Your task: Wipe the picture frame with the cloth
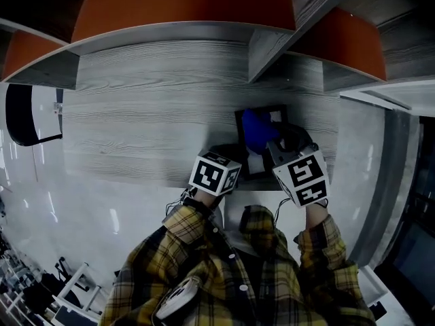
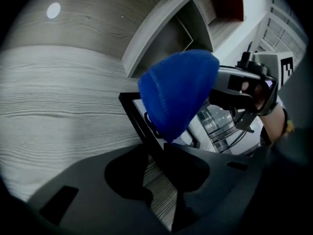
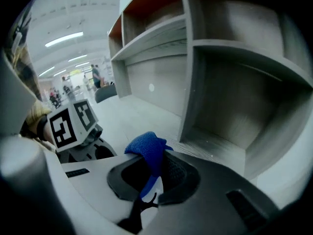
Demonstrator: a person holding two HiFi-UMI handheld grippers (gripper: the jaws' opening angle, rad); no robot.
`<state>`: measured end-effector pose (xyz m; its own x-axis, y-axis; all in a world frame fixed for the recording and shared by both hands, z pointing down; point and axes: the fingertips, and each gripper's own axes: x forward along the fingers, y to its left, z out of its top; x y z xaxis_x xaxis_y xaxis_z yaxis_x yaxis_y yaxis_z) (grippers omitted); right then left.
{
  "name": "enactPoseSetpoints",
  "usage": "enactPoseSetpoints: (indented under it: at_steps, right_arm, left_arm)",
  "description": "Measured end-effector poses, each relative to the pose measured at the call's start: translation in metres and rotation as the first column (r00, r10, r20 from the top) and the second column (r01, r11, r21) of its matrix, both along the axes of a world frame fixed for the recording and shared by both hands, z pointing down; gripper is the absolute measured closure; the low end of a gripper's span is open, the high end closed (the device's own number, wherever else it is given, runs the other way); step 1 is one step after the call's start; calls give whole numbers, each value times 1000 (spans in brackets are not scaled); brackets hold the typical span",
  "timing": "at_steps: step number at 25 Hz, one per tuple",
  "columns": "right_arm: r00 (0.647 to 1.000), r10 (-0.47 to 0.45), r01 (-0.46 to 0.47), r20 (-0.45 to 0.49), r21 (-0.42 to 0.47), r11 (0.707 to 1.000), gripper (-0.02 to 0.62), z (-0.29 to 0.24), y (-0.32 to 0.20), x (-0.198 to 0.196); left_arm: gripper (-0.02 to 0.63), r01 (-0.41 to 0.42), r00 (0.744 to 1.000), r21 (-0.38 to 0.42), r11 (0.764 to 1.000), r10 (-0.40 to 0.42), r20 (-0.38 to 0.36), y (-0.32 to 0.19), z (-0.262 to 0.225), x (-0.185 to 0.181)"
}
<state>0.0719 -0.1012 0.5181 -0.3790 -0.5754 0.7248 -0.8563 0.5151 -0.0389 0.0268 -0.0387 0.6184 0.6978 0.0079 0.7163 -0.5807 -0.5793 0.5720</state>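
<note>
Head view: the picture frame (image 1: 277,111) rests on the table (image 1: 136,114), with the cloth (image 1: 257,129) over it. Left gripper view: the left gripper (image 2: 156,173) has its jaws apart round the frame's edge, so wiping could push the frame away. Right gripper view: the right gripper (image 3: 154,180) pinches the cloth.

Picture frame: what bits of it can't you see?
- Its picture: in the head view the cloth and right gripper cover much of the frame, and it is too small.
- Its glass top: in the left gripper view the cloth hides it; below, print or reflection is unclear.
- Its near corner: same view, behind the left gripper.
- Right gripper view: the frame does not show.
</note>
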Motion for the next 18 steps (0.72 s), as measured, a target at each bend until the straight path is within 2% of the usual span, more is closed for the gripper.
enactPoseSetpoints:
  at_steps: [2, 5, 9, 12, 15, 18]
  right_arm:
    - [995, -102, 102, -13, -26, 994, 561, 15, -8, -16]
    - [975, -222, 223, 28, -71, 972, 561, 40, -14, -41]
    - [944, -327, 330, 46, -122, 936, 561, 74, -10, -60]
    - [956, -290, 292, 37, -117, 949, 561, 78, -13, -55]
    - [964, -253, 244, -82, -112, 963, 561, 87, -15, -31]
    - [975, -204, 195, -89, -97, 976, 561, 89, -15, -15]
  left_arm:
    - [503, 4, 1000, -6, 1000, -4, -7, 0, 0, 1]
    - [506, 12, 1000, -16, 1000, -12, -16, 0, -1, 1]
    - [508, 20, 1000, -24, 1000, -20, -21, 0, -2, 0]
    - [511, 31, 999, -41, 999, -32, -25, -1, -1, -1]
    - [514, 46, 998, -56, 997, -48, -31, -2, -1, -3]
    - [515, 53, 998, -61, 997, -55, -33, -2, -1, -3]
